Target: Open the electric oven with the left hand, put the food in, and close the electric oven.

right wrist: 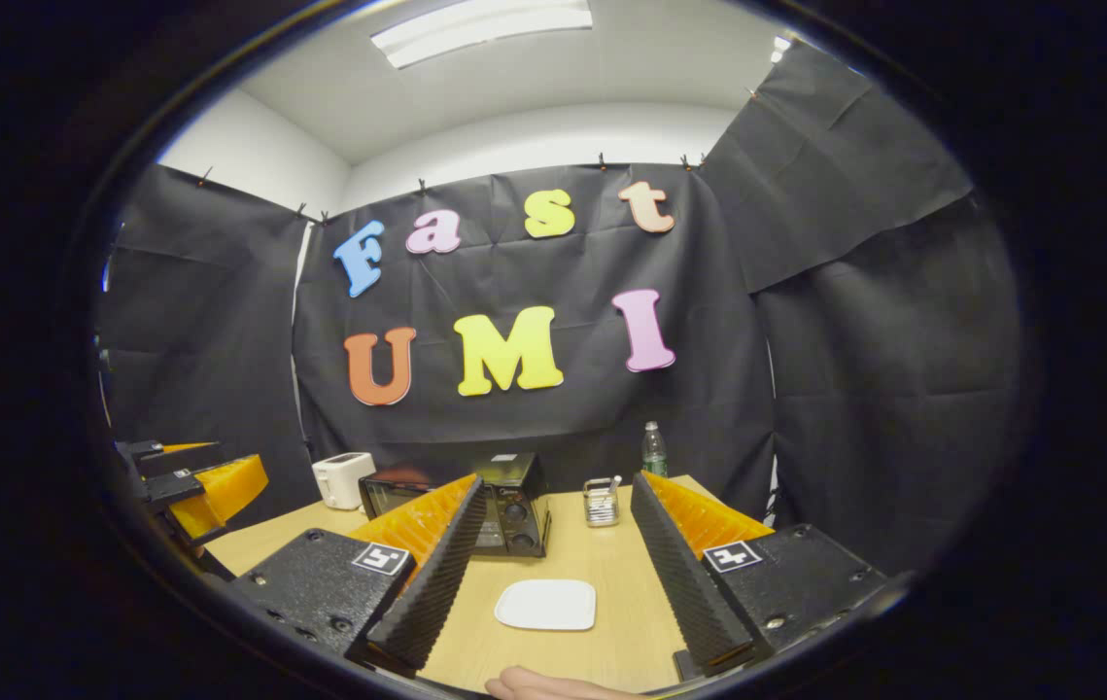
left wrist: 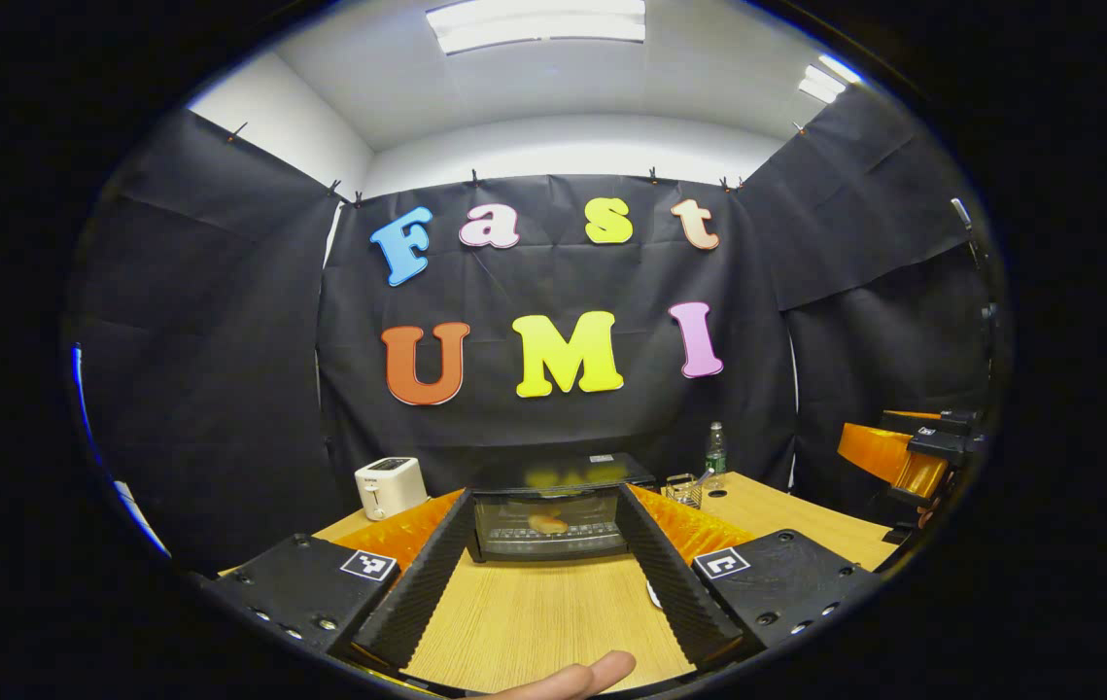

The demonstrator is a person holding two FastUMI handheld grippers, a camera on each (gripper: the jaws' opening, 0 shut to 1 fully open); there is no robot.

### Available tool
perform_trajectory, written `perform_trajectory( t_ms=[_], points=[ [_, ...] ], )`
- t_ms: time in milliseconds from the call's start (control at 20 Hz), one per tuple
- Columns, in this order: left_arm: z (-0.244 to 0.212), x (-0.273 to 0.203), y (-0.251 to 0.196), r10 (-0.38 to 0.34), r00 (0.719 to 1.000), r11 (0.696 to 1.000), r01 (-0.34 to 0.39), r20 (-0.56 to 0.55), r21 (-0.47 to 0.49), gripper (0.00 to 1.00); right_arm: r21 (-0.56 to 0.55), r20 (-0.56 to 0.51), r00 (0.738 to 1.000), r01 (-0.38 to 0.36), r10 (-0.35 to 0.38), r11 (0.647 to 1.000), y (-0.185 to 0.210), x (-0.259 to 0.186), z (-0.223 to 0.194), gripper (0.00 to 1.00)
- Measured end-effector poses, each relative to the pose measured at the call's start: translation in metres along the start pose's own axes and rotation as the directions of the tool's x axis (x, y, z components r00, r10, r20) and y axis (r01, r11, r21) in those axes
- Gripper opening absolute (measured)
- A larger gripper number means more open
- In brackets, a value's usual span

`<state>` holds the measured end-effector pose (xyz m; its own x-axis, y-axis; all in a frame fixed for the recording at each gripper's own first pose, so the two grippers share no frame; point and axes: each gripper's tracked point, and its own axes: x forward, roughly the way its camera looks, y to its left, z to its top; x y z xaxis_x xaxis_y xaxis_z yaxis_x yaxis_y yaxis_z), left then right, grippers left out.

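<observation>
Since the food [left wrist: 547,523] already lies inside the oven [left wrist: 553,510] at the back of the surface [left wrist: 534,612] and the plate [right wrist: 546,604] is bare, the task looks finished or nearly; both tools, left [left wrist: 541,593] and right [right wrist: 553,593], gape wide, holding nothing; next, withdraw.

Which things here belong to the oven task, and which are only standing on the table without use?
For the task:
- electric oven, door shut
- food inside, seen through the door glass
- left claw, open
- right claw, open

Only standing there:
- toaster
- bottle
- small rack
- white plate, empty
</observation>
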<state>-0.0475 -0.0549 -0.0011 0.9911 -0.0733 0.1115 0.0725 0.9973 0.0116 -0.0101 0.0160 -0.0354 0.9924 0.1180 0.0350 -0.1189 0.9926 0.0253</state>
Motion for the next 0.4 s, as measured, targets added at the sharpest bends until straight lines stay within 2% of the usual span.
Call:
perform_trajectory(
  t_ms=[400],
  points=[
    [-0.0014,-0.0001,0.0052,0.005,1.000,1.000,-0.006,-0.012,-0.010,0.95,-0.014,0.013,1.000,0.005,-0.005,1.000,0.0043,-0.0010,0.0066,0.96]
  ],
)
